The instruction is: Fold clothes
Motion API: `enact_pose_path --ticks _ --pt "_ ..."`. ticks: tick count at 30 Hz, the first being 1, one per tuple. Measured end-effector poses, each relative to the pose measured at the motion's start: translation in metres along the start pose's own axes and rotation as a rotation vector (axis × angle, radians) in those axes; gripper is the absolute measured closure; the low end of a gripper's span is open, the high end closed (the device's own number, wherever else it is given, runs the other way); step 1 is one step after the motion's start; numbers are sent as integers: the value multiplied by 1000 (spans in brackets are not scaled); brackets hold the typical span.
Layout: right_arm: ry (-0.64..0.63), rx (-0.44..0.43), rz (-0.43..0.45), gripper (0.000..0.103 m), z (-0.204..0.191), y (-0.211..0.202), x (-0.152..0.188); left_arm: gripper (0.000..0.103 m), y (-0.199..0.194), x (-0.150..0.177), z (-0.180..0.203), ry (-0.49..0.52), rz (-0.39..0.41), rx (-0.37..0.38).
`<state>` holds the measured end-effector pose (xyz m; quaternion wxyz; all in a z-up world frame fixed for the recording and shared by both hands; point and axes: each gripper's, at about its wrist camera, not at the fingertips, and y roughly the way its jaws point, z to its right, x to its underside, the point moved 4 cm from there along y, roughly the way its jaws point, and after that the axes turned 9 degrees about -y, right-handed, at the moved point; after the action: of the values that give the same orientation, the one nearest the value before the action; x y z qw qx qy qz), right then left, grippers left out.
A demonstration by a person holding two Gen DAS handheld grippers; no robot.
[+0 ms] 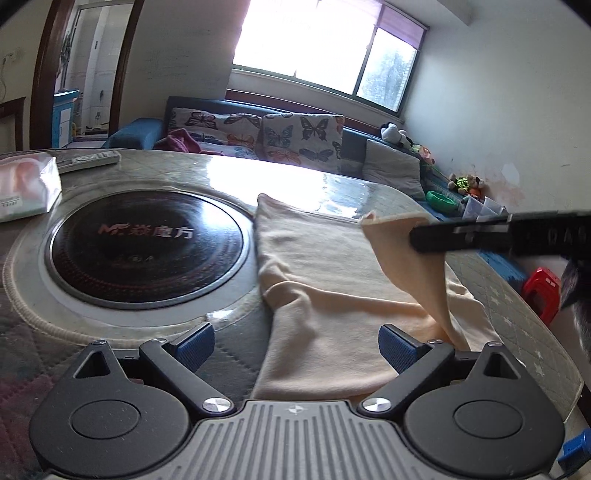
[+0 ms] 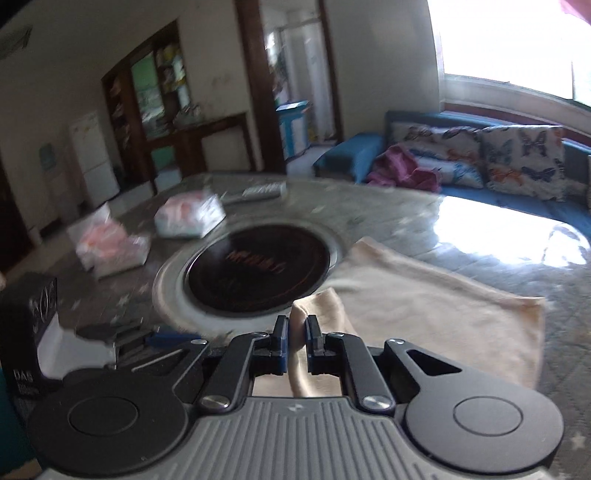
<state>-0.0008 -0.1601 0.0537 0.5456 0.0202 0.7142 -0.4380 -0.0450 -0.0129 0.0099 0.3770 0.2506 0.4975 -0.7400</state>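
The cloth (image 1: 332, 295) is plain cream, soft and fleecy. Most of it lies spread flat on the bench (image 1: 332, 177), its left edge just beside the round black hob (image 1: 147, 243). One corner is lifted, pinched in the right tool (image 2: 296, 332), and hangs in a fold.

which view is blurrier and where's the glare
Right wrist view is blurrier: motion smear on the tissue packs and table. Left wrist view is sharp. Window glare washes out the tabletop in both, and the window itself is blown out.
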Motion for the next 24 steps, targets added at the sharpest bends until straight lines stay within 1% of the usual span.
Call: enact_pose_path --ticks 4,7,8,10,11,13,15,18,20,22,24 --pt "-13 -36 -28 93 -13 10 3 6 -6 -2 -6 -8 15 -3" --pt "-13 -26 -22 92 -13 6 5 7 -8 -2 0 11 25 11" --pt "-10 -14 -22 89 -10 2 7 7 -8 -2 2 18 28 16" --pt "-6 14 -33 85 -3 -3 12 14 -10 -3 6 32 35 26" --pt "-5 27 -39 85 1 -6 15 16 -10 -3 8 39 38 31" --pt "-4 53 -58 85 10 -12 25 27 -9 -3 17 67 42 51" --pt "-2 91 -86 85 22 -20 41 30 -6 -3 27 95 36 74" --pt "26 145 -124 84 40 -31 68 33 4 -1 40 129 12 85" --pt "49 158 -129 84 48 -38 81 35 11 1 45 149 -4 78" --pt "67 172 -122 83 56 -45 95 42 19 4 48 164 -23 60" --pt "90 178 -114 83 62 -48 104 43 26 7 49 168 -42 38"
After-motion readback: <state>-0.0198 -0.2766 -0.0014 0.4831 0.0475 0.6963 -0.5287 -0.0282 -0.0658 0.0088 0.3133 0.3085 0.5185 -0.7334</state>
